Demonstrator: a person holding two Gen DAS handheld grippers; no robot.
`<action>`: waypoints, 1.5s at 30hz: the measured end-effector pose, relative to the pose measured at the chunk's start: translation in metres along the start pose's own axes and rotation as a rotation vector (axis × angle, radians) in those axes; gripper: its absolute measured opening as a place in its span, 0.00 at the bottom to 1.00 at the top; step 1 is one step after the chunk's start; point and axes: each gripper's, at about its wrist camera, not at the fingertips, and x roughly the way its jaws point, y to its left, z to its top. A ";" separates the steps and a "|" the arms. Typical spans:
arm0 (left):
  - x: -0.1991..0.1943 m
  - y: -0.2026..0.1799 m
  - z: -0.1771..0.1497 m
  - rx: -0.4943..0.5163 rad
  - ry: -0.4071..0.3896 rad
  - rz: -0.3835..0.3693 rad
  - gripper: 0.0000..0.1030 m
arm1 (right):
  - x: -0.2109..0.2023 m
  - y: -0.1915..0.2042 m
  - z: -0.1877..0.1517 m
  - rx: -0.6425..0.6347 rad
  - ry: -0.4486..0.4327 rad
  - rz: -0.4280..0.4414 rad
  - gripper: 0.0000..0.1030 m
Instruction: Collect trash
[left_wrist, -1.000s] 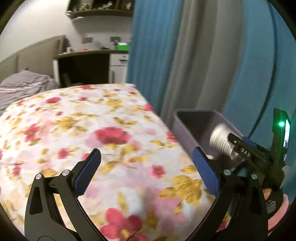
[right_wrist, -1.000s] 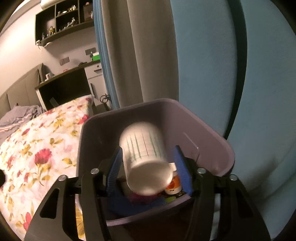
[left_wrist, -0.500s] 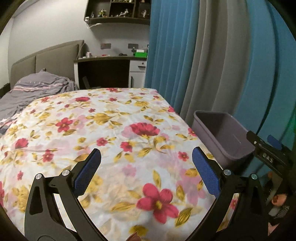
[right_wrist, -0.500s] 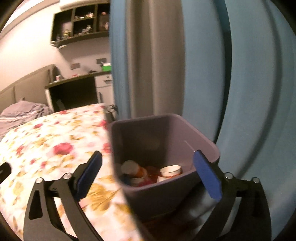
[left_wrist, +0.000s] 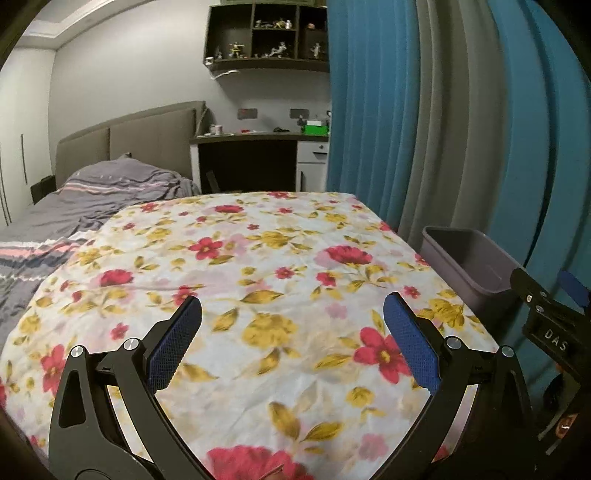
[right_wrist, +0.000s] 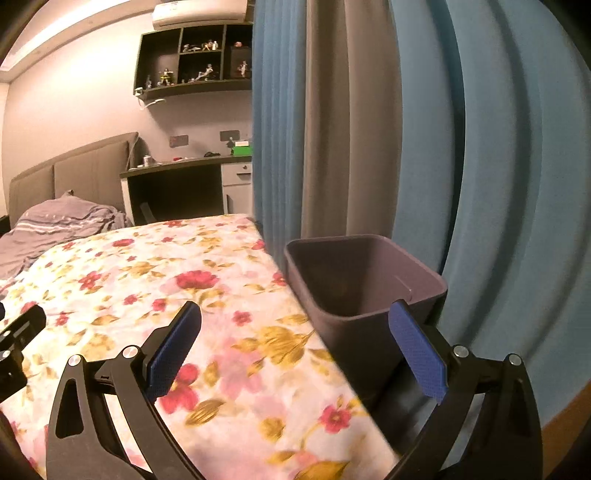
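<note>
The right tool (right_wrist: 295, 347) is standing with its jaws spread wide and nothing between them; a second ago a white cup was dropping from those jaws into the gray bin (right_wrist: 364, 291), so that piece of trash is now lying out of sight inside. Both tools are pulling back from the bin, which is sitting on the floor at the far right, against the right edge of the bed (left_wrist: 236, 280) and in front of the blue curtain (left_wrist: 373, 122). The left tool (left_wrist: 291, 339) is likewise hanging wide open and empty over the flowered bedspread. No trash is showing on the bed, so collecting appears nearly done.
</note>
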 end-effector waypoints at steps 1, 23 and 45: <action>-0.003 0.004 -0.002 -0.003 0.001 0.000 0.94 | -0.005 0.004 -0.001 -0.003 -0.002 0.002 0.95; -0.048 0.032 -0.012 -0.028 -0.055 -0.004 0.94 | -0.049 0.045 -0.015 -0.042 -0.018 0.030 0.95; -0.048 0.028 -0.013 -0.027 -0.048 -0.013 0.94 | -0.048 0.038 -0.013 -0.026 -0.029 0.024 0.95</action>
